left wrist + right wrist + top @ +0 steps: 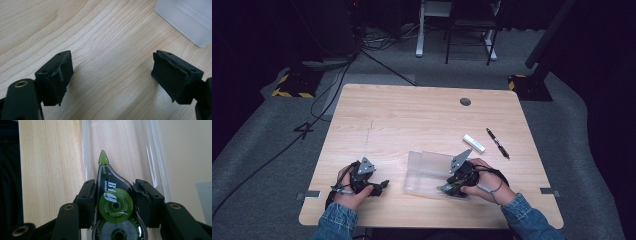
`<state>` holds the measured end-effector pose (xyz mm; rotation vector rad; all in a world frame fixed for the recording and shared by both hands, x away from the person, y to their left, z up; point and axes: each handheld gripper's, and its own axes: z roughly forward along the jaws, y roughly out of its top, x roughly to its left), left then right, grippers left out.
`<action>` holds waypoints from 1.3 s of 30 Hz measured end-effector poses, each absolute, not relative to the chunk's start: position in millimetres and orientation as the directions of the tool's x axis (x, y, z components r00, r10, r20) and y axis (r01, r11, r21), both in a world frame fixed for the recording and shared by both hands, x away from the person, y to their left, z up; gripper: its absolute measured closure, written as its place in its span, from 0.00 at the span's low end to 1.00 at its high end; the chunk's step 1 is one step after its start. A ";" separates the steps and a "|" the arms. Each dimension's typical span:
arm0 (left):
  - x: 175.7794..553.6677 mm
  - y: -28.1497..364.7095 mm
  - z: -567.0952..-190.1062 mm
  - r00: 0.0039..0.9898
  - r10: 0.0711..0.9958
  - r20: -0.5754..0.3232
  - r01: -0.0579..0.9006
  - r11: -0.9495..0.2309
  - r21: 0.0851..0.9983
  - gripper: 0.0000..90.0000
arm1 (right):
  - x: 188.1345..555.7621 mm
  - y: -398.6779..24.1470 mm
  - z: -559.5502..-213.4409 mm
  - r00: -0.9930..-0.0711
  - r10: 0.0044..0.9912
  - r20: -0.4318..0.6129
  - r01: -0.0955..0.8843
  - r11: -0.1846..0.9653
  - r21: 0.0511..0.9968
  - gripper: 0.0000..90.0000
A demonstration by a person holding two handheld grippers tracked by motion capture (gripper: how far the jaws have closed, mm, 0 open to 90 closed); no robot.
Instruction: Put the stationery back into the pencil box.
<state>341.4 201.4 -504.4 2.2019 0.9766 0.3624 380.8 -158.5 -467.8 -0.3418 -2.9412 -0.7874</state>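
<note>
Near the front edge of the pale wood-grain table (pixel 412 115), the right gripper (pixel 113 195) clenches a correction tape dispenser (pixel 113 200), its smoky plastic shell showing green wheels and a pointed green tip. That tip hangs over a clear, flat plastic case (pixel 424 172) with frosted walls. The left gripper (pixel 112 75) rests to the left, jaws released wide over bare wood, rubbery black pads facing. A white eraser (pixel 474 143) and black pen (pixel 497 142) lie beyond.
</note>
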 end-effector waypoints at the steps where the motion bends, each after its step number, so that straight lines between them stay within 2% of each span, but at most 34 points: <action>1: 341.4 201.4 -504.4 0.678 0.735 -0.024 0.542 -0.478 0.691 0.19 | 380.8 -158.5 -467.9 -0.972 0.194 0.134 0.235 0.842 0.485 0.58; 26: 341.4 201.4 -504.4 0.677 0.735 -0.023 0.542 -0.477 0.692 0.19 | 379.8 -160.5 -467.7 -0.961 0.183 0.208 0.263 0.841 0.473 0.57; 39: 341.4 201.4 -504.3 0.678 0.735 -0.023 0.542 -0.478 0.691 0.19 | 378.2 -161.5 -459.7 -0.964 0.182 0.194 0.257 0.824 0.505 0.57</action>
